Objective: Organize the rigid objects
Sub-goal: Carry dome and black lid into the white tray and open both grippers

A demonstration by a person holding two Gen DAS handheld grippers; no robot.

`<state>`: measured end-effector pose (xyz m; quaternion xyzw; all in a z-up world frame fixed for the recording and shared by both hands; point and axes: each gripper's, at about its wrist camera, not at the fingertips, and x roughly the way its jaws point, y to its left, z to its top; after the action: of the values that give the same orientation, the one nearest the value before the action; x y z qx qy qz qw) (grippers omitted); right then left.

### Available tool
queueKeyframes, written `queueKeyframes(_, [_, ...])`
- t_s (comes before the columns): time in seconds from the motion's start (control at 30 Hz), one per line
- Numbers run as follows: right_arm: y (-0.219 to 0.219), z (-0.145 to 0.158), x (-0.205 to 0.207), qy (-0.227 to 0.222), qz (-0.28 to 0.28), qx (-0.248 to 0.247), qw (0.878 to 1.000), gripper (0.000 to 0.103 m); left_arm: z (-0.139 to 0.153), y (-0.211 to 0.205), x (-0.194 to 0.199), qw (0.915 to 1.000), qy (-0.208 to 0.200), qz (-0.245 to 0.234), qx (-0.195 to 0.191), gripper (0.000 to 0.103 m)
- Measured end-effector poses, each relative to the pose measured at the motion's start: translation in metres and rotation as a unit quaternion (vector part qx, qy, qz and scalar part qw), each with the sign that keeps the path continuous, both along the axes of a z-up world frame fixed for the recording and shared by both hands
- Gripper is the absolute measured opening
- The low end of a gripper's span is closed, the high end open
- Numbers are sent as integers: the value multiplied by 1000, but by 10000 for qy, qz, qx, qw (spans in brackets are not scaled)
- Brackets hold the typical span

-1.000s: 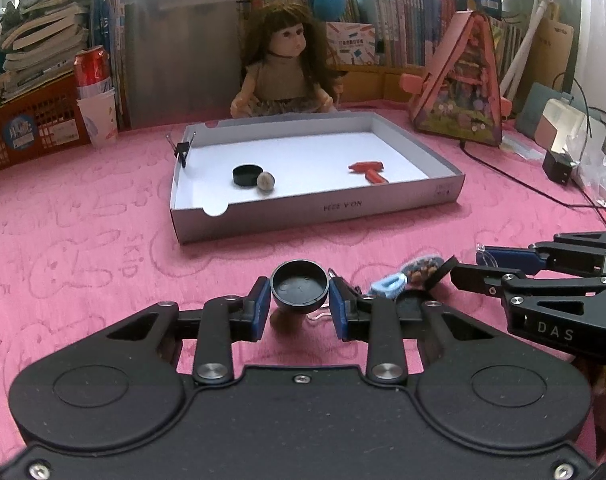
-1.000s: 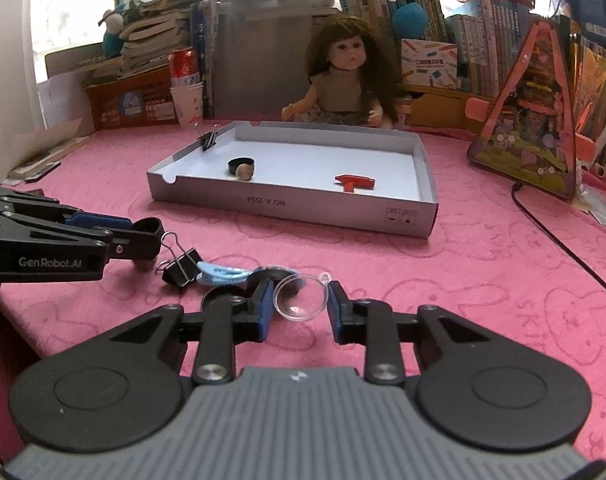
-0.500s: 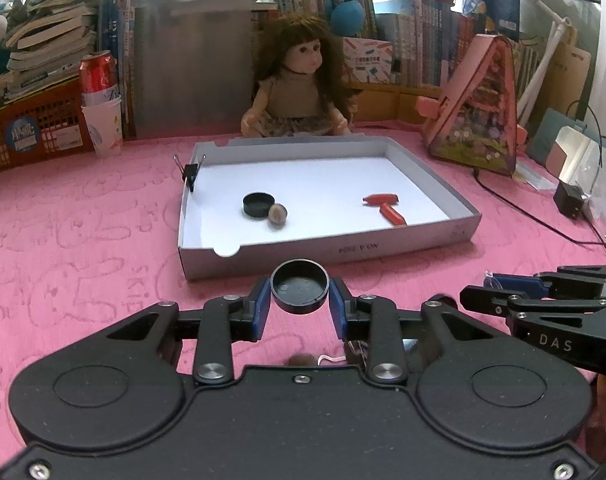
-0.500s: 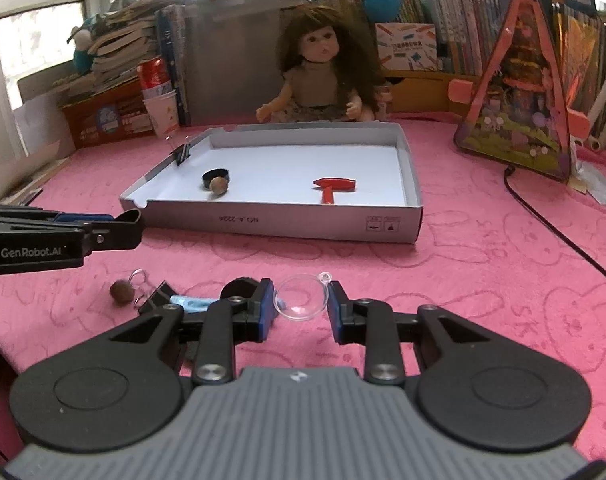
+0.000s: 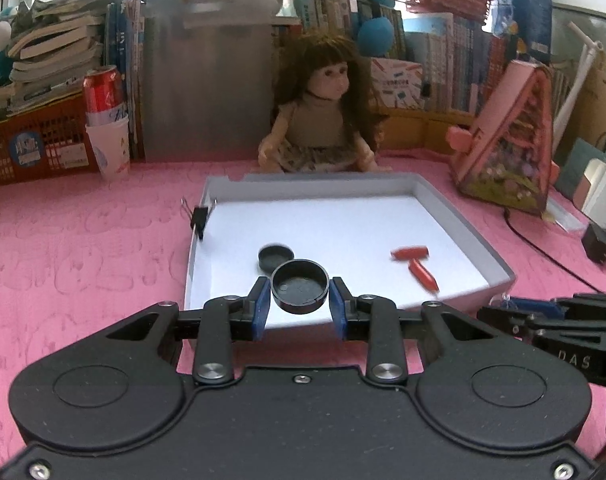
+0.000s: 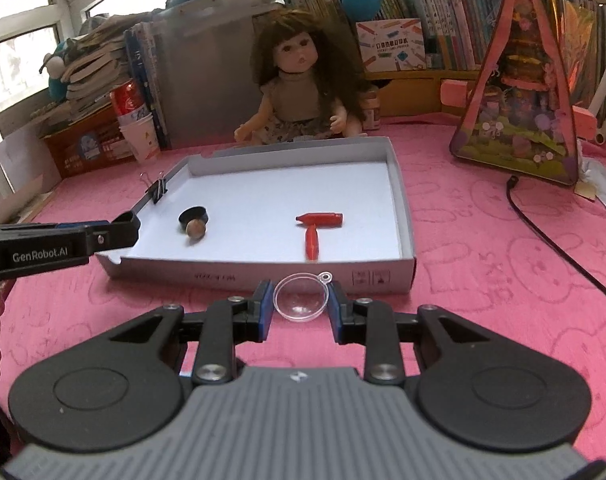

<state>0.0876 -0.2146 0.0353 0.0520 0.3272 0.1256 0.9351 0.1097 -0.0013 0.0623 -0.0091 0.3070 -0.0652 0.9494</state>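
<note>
My left gripper point(image 5: 300, 307) is shut on a black round cap point(image 5: 300, 286) and holds it over the near left part of the shallow grey box point(image 5: 459, 216). Between the pads of my right gripper point(image 6: 300, 307), which is shut on it, sits a clear plastic half-dome point(image 6: 300, 298), just in front of the grey box's near wall point(image 6: 263, 278). Inside the box lie another black cap point(image 6: 193, 214), a small brown ball point(image 6: 196, 228) and two red crayons point(image 6: 321, 219). A black binder clip point(image 6: 158, 190) grips the box's left wall.
A doll point(image 6: 299, 88) sits behind the box. A pink triangular toy house point(image 6: 523, 92) stands at the right, with a black cable point(image 6: 551, 240) across the pink cloth. A red can in a paper cup point(image 5: 105, 120), an orange crate and stacked books line the back.
Both grippers have moved forward and up toward the box, each keeping its object. The loose items on the cloth near the grippers have dropped out of view.
</note>
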Motion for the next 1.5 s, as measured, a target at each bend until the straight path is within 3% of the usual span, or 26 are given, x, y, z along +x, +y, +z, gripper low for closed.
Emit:
queueKeyframes(0.3, [1,5,40,179,-55,35,9998,33,5,8,50,9998,138,111,-104,30])
queueKeyframes(0.53, [1,6,66,279,-139,99,9995,33,-6,10,76,9993,348,163,-10,30])
queueKeyframes(1.0, [5,1,116,726,-186,349,9966,33,-26,20,124,9952,926,213,-252,30])
queueKeyframes(1.5, [22,-6,163,822,-285,72,9962,33,-37,21,173,9916,1201,437,-210,30])
